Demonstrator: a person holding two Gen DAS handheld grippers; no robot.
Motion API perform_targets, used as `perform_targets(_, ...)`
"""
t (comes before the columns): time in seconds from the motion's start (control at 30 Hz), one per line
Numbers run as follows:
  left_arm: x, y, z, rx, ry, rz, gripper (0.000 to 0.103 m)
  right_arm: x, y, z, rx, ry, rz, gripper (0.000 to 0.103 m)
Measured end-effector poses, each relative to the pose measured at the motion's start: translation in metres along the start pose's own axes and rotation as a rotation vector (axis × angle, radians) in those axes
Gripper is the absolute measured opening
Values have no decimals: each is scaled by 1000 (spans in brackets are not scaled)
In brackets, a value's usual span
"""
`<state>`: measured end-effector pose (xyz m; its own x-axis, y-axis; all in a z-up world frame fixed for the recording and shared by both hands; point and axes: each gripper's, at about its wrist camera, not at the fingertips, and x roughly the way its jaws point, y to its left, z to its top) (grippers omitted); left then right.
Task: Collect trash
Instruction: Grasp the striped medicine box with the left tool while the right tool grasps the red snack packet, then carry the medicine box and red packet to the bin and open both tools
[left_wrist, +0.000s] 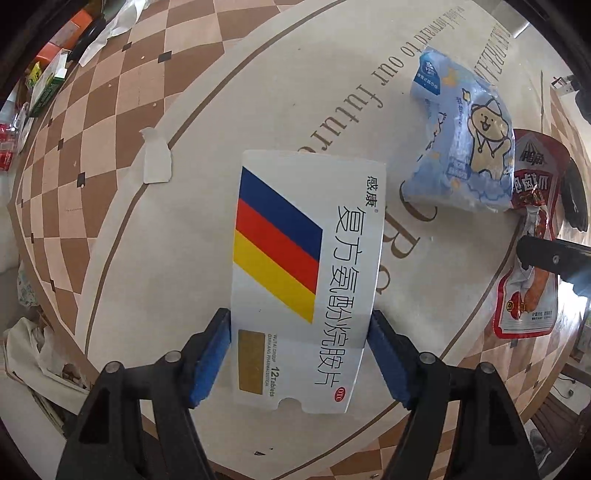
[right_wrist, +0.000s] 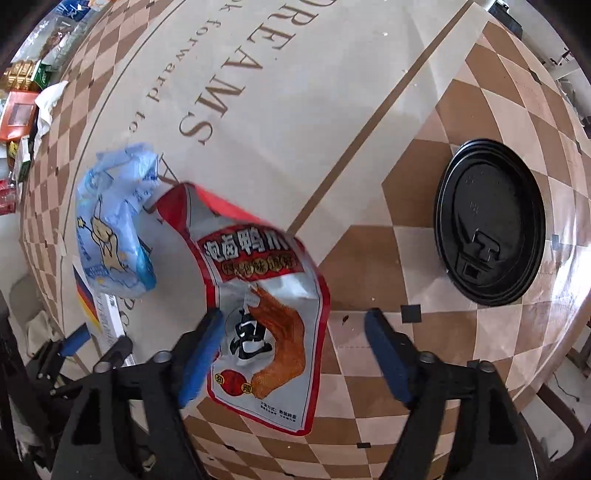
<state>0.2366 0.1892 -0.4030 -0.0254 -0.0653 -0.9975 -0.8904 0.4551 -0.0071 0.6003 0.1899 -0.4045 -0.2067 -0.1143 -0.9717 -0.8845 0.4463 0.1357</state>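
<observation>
A white medicine box (left_wrist: 303, 280) with blue, red and yellow stripes lies on the round table. My left gripper (left_wrist: 300, 350) has its blue pads against the box's two sides, shut on it. A blue tissue pack (left_wrist: 465, 144) lies beyond, and a red and silver snack wrapper (left_wrist: 528, 258) lies at the right. In the right wrist view the snack wrapper (right_wrist: 266, 310) lies between the fingers of my right gripper (right_wrist: 293, 354), which is open; the left pad touches its edge. The tissue pack (right_wrist: 110, 229) and the box (right_wrist: 99, 314) sit to the left.
A black cup lid (right_wrist: 491, 221) lies on the table to the right. A white paper scrap (left_wrist: 157, 158) lies left of the box. Boxes and packets (left_wrist: 44, 81) are piled at the far left edge. The table rim (right_wrist: 565, 332) curves close on the right.
</observation>
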Motion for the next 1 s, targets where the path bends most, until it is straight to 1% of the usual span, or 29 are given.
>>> perform_targets(0.07,-2,-6,6,-5,-5,5,73,1,6,-5,-17,-40,-63,87)
perform_targets(0.1,-4,-8,5,-5,-12,4,70,2,8,-9,-6,-58,-91,87)
perform_targets(0.13,-2,-22,8,-1,-17,15,70,2,10,-10,10,-82,-123,87)
perform_targets(0.2,-4,-27,3,13,-30,34,70,2,13,-13,32,-127,-157,87)
perform_targets(0.23,-5,-34,2,20,-35,42,70,0,15,-14,30,-160,-159,82)
perform_targets(0.27,-6,-34,1,24,-40,48,70,-3,19,-17,24,-179,-158,72)
perform_targets(0.3,-8,-37,-1,29,-46,52,70,-5,24,-20,14,-198,-158,65)
perform_targets(0.33,-6,-50,-6,30,-50,55,70,-4,26,-24,10,-204,-163,62)
perform_targets(0.37,-9,-51,-7,28,-56,56,70,-4,24,-25,11,-213,-163,60)
perform_targets(0.47,-21,-56,-10,26,-77,51,70,-5,15,-35,42,-232,-130,59)
perform_targets(0.53,-28,-56,-18,30,-94,45,70,-3,14,-63,79,-240,-82,59)
perform_targets(0.57,-31,-58,-25,32,-101,40,70,-4,13,-77,96,-250,-64,53)
perform_targets(0.6,-36,-59,-29,36,-107,34,70,-9,7,-82,108,-260,-47,50)
perform_targets(0.67,-44,-58,-40,46,-120,26,70,-14,-4,-99,145,-256,17,49)
perform_targets(0.7,-45,-53,-48,51,-127,21,70,-14,-8,-108,161,-255,32,48)
perform_targets(0.73,-49,-52,-54,57,-134,17,70,-15,-12,-114,174,-262,37,36)
perform_targets(0.77,-52,-51,-61,61,-140,12,70,-15,-17,-123,188,-261,62,0)
perform_targets(0.83,-57,-47,-73,71,-150,4,70,-15,-18,-139,240,-248,117,0)
perform_targets(0.93,-64,-39,-90,86,-167,-1,70,-13,-23,-167,275,-277,140,0)
perform_targets(0.97,-68,-36,-97,90,-175,-4,70,-14,-19,-178,292,-286,155,0)
perform_targets(1.0,-72,-33,-104,96,-187,-6,70,-21,-11,-181,306,-297,159,0)
